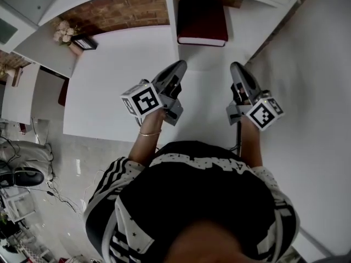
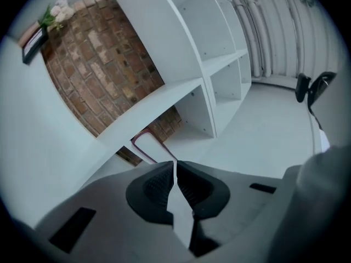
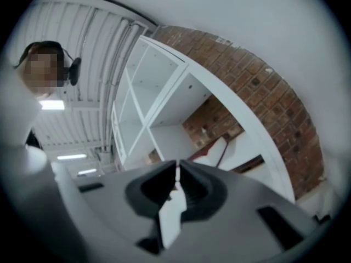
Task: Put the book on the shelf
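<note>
A dark red book (image 1: pixel 202 19) lies flat inside a lower compartment of the white shelf (image 1: pixel 171 4), its white page edge facing me. In the left gripper view the book (image 2: pixel 147 146) shows just past the jaws, under a shelf board (image 2: pixel 164 95). The right gripper view also shows the book (image 3: pixel 221 149) in the shelf (image 3: pixel 164 92). My left gripper (image 1: pixel 178 66) (image 2: pixel 175 166) is shut and holds nothing. My right gripper (image 1: pixel 236 66) (image 3: pixel 177 166) is shut too, with nothing in it. Both hover over the white tabletop (image 1: pixel 109 92), short of the book.
A small bunch of pale flowers (image 1: pixel 64 33) and a dark picture frame (image 1: pixel 85 43) stand at the table's far left by the brick wall (image 1: pixel 126 10). Cables and dark gear (image 1: pixel 24 177) lie on the floor at left. A white wall (image 1: pixel 318 92) runs along the right.
</note>
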